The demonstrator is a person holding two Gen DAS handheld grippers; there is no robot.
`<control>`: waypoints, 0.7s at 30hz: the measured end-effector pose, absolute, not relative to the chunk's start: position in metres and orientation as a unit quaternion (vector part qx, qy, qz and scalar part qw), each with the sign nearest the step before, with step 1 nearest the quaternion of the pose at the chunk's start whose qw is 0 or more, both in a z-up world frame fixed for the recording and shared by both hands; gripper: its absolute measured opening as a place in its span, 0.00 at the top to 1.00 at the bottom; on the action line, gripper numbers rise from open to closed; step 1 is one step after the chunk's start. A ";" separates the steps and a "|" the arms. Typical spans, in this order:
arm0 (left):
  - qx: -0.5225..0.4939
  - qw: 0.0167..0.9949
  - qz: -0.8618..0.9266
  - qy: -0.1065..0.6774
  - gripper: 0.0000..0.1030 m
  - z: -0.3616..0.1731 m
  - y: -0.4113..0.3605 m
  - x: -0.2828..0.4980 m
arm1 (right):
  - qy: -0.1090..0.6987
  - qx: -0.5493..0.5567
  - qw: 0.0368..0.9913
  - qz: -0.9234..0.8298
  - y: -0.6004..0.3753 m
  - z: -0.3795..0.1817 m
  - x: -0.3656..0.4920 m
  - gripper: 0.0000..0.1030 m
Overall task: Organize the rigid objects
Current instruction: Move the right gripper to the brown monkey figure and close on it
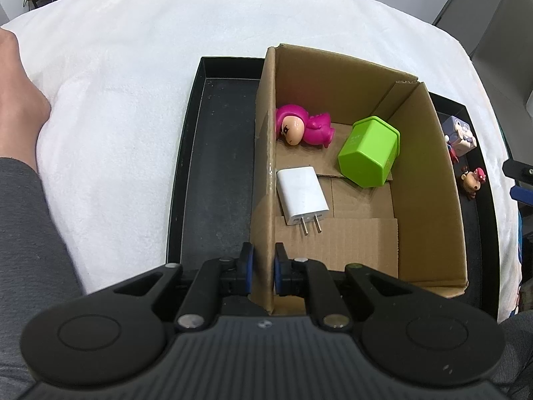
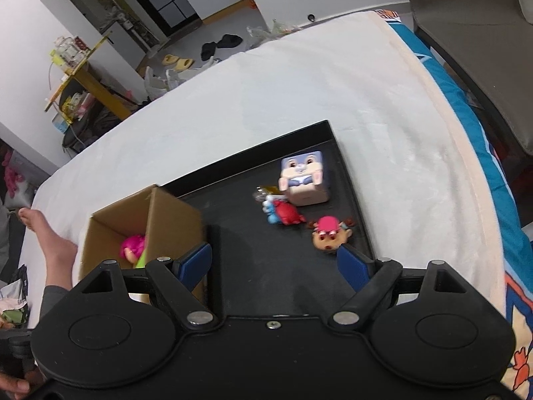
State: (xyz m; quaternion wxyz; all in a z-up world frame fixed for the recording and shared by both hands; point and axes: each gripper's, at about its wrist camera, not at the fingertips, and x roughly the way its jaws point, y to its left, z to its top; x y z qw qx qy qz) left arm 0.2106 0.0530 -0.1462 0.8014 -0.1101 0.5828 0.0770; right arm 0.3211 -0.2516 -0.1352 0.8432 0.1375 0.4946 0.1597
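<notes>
Just ahead of the right gripper (image 2: pixel 274 263), beyond its wide-open, empty blue pads, lies the small brown-faced figurine with a pink cap (image 2: pixel 330 233) on the black tray (image 2: pixel 346 166); I would centre on it before closing, clear of the red-and-blue toy (image 2: pixel 283 213); the left gripper (image 1: pixel 263 266) is clamped on the brown cardboard box (image 1: pixel 429 183) wall, steadying it.

Ahead of my right tool (image 2: pixel 274 265) the tray (image 2: pixel 349 180) floor lies bare up to three toys: deer (image 2: pixel 329 235), crab (image 2: pixel 283 213), bunny cube (image 2: pixel 303 176). The box (image 2: pixel 173 223) wall blocks its left. My left tool (image 1: pixel 263 266) straddles that box's wall.
</notes>
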 end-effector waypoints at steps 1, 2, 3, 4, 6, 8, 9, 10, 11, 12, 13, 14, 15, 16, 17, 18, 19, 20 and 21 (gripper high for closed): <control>-0.110 0.801 0.078 0.583 0.89 -0.146 0.053 0.211 | 0.496 0.138 0.842 0.160 -0.253 -0.137 0.324 0.20; -0.111 0.800 0.078 0.584 0.89 -0.146 0.053 0.211 | 0.499 0.138 0.840 0.160 -0.255 -0.139 0.327 0.21; -0.113 0.799 0.078 0.585 0.89 -0.147 0.053 0.211 | 0.503 0.137 0.838 0.160 -0.256 -0.141 0.330 0.22; -0.114 0.799 0.078 0.586 0.89 -0.147 0.053 0.211 | 0.507 0.132 0.837 0.159 -0.256 -0.143 0.333 0.23; -0.114 0.798 0.078 0.586 0.89 -0.147 0.054 0.211 | 0.513 0.118 0.835 0.158 -0.255 -0.145 0.338 0.26; -0.115 0.798 0.079 0.587 0.89 -0.148 0.054 0.211 | 0.518 0.109 0.833 0.163 -0.255 -0.148 0.343 0.29; -0.115 0.798 0.078 0.587 0.89 -0.148 0.054 0.212 | 0.521 0.104 0.831 0.165 -0.254 -0.149 0.346 0.31; -0.115 0.798 0.078 0.587 0.89 -0.148 0.054 0.211 | 0.524 0.097 0.830 0.165 -0.253 -0.150 0.348 0.34; -0.115 0.798 0.078 0.587 0.89 -0.148 0.054 0.211 | 0.526 0.091 0.829 0.166 -0.252 -0.151 0.351 0.36; -0.115 0.798 0.078 0.587 0.89 -0.148 0.054 0.211 | 0.528 0.086 0.828 0.166 -0.251 -0.152 0.352 0.39; -0.115 0.798 0.078 0.587 0.89 -0.148 0.054 0.212 | 0.530 0.081 0.827 0.167 -0.249 -0.153 0.354 0.40; -0.115 0.798 0.078 0.587 0.89 -0.148 0.054 0.212 | 0.532 0.077 0.827 0.167 -0.248 -0.154 0.356 0.42; -0.115 0.798 0.078 0.587 0.89 -0.148 0.054 0.212 | 0.534 0.071 0.826 0.165 -0.247 -0.155 0.357 0.43; -0.115 0.797 0.078 0.587 0.89 -0.148 0.054 0.212 | 0.536 0.066 0.826 0.164 -0.246 -0.156 0.359 0.44; -0.115 0.798 0.078 0.587 0.89 -0.148 0.054 0.212 | 0.536 0.059 0.826 0.163 -0.244 -0.157 0.360 0.45; -0.114 0.798 0.078 0.587 0.89 -0.148 0.054 0.212 | 0.538 0.053 0.826 0.163 -0.241 -0.159 0.362 0.45; -0.113 0.798 0.078 0.587 0.89 -0.149 0.053 0.212 | 0.538 0.049 0.825 0.163 -0.240 -0.159 0.363 0.45; -0.113 0.798 0.078 0.587 0.89 -0.149 0.053 0.212 | 0.540 0.043 0.825 0.163 -0.238 -0.160 0.365 0.46; -0.113 0.798 0.078 0.587 0.89 -0.149 0.053 0.212 | 0.541 0.033 0.825 0.161 -0.235 -0.160 0.367 0.47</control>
